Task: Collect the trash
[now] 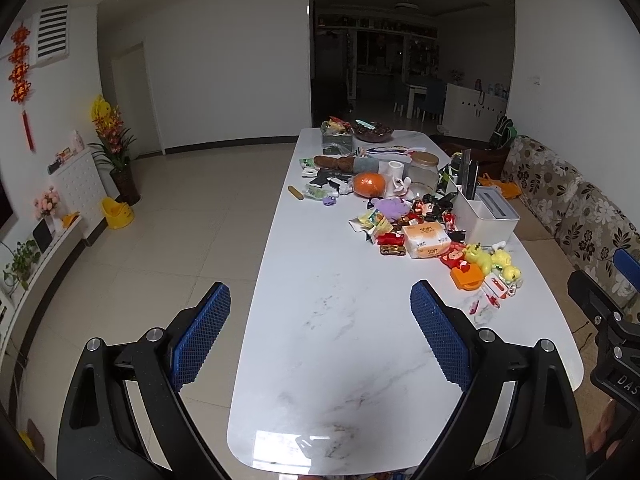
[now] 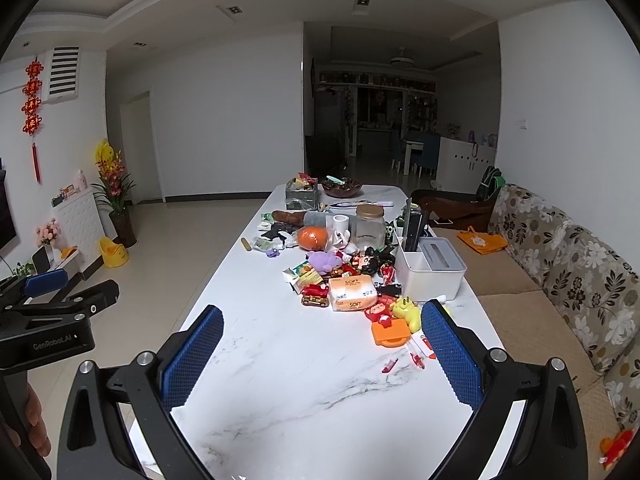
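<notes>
Left wrist view: both grippers, left (image 1: 320, 336) and right (image 2: 322, 356), hang with jaws spread wide and empty over the tabletop's (image 1: 320, 360) bare near end; wrappers (image 2: 304, 274) litter its right-middle clutter beside the tissue pack (image 2: 352, 298)

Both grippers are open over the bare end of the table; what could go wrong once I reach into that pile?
Wrappers lie tangled among toys, so the right gripper may grab the orange plastic toy instead. The small red clips near the white marble table's edge could be knocked off. The clear glass jar may tip.
</notes>
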{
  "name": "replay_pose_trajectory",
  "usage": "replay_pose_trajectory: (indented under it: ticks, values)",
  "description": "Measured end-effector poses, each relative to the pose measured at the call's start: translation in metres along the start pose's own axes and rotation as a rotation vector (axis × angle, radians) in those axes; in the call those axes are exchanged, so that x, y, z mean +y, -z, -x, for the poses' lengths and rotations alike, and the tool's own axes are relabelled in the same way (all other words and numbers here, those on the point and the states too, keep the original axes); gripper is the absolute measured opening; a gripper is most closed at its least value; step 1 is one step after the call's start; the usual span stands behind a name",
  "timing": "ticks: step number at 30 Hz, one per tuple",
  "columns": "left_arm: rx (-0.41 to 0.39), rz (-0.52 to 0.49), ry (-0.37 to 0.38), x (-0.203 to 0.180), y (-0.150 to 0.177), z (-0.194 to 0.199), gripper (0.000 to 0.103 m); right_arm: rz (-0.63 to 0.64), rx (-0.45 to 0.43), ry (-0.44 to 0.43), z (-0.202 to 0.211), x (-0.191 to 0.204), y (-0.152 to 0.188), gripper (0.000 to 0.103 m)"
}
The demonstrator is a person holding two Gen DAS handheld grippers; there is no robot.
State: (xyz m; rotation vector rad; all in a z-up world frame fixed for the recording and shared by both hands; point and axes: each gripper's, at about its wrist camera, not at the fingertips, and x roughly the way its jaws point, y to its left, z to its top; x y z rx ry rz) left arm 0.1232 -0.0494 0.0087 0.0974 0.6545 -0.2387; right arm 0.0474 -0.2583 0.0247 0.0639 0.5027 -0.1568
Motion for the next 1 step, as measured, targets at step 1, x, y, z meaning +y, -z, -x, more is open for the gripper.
replay_pose_trajectory:
  ticks: [1]
  values:
    - [-0.001,-0.001,-0.001,-0.0002,-0.0002,-0.0002,0.089,0.001,0.001,0.001,-0.0001,0.0000,0.0000,0.098]
